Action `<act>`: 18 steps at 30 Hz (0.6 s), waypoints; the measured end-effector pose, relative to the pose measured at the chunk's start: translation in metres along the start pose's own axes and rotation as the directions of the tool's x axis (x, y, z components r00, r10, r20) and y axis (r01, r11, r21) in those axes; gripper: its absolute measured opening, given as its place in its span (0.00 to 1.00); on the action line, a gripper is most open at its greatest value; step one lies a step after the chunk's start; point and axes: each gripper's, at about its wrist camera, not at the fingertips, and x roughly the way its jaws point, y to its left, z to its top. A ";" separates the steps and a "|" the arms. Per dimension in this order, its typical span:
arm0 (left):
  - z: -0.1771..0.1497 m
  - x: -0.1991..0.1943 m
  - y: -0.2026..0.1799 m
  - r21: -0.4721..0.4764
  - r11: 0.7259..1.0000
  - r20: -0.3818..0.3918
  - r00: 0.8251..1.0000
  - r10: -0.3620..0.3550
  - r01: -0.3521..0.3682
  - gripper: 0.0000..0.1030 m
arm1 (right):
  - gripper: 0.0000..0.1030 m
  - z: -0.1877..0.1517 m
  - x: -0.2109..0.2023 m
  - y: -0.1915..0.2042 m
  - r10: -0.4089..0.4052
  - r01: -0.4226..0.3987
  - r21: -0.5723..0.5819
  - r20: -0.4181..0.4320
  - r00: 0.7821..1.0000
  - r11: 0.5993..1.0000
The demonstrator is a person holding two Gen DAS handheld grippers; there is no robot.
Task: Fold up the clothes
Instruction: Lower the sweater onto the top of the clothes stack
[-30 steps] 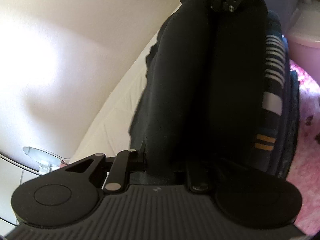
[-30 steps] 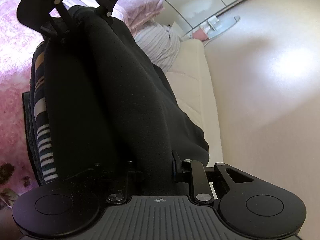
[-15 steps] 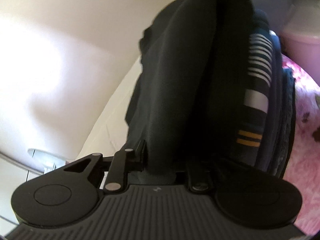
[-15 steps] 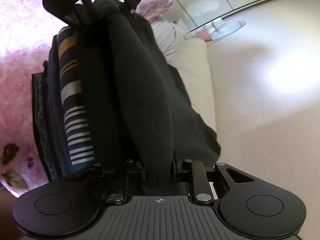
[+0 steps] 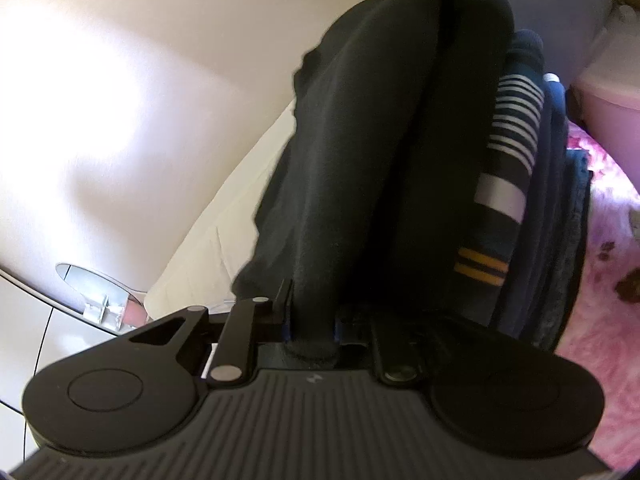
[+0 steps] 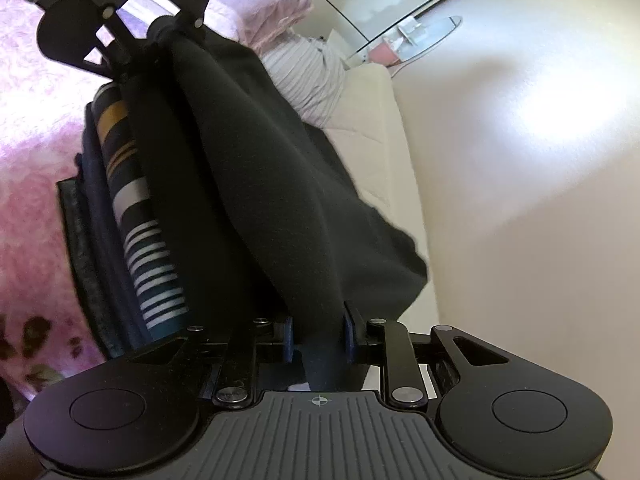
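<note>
The left tongs (image 5: 312,330) pinch a bunched edge of a black garment (image 5: 360,160); their jaws have just been closing on it, and the cloth sits firmly between the blue pads. The right tongs (image 6: 318,338) pinch the opposite edge of the same garment (image 6: 256,184), with cloth wedged between their pads too. In each wrist view the other tongs show at about 12 o'clock, at the far end of the cloth, so the garment is stretched between the two hands with a long crease down its middle, apparently already doubled over once. It hangs just above or on a stack (image 5: 512,184) of folded clothes, whether touching I cannot tell; the stack lies at 2 o'clock in the left view and at 9 o'clock in the right view (image 6: 136,200). A striped piece shows on top of darker layers, and all of it rests on a pink bed (image 6: 36,128). Beyond, at 1 o'clock in the right view, a pale striped garment (image 6: 312,80) lies loose, seemingly not yet folded. By my reading, several items are done, the black one is mid-fold or being carried to the stack, and what is left is to lay it down squarely, release, and take the striped one.
</note>
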 end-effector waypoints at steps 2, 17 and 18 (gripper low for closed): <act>0.002 0.001 -0.005 0.011 1.000 0.004 1.000 0.011 -0.011 0.11 | 0.22 -0.007 0.002 0.010 0.006 -0.006 0.004 -0.012 1.000 1.000; 0.017 0.048 -0.020 -0.017 0.999 -0.011 0.999 0.031 -0.031 0.11 | 0.37 0.037 -0.027 -0.034 0.189 -0.156 0.290 -0.088 0.978 0.944; 0.019 0.050 -0.020 -0.019 0.999 -0.012 0.999 0.032 -0.032 0.11 | 0.37 0.036 -0.029 -0.035 0.185 -0.151 0.292 -0.092 0.978 0.944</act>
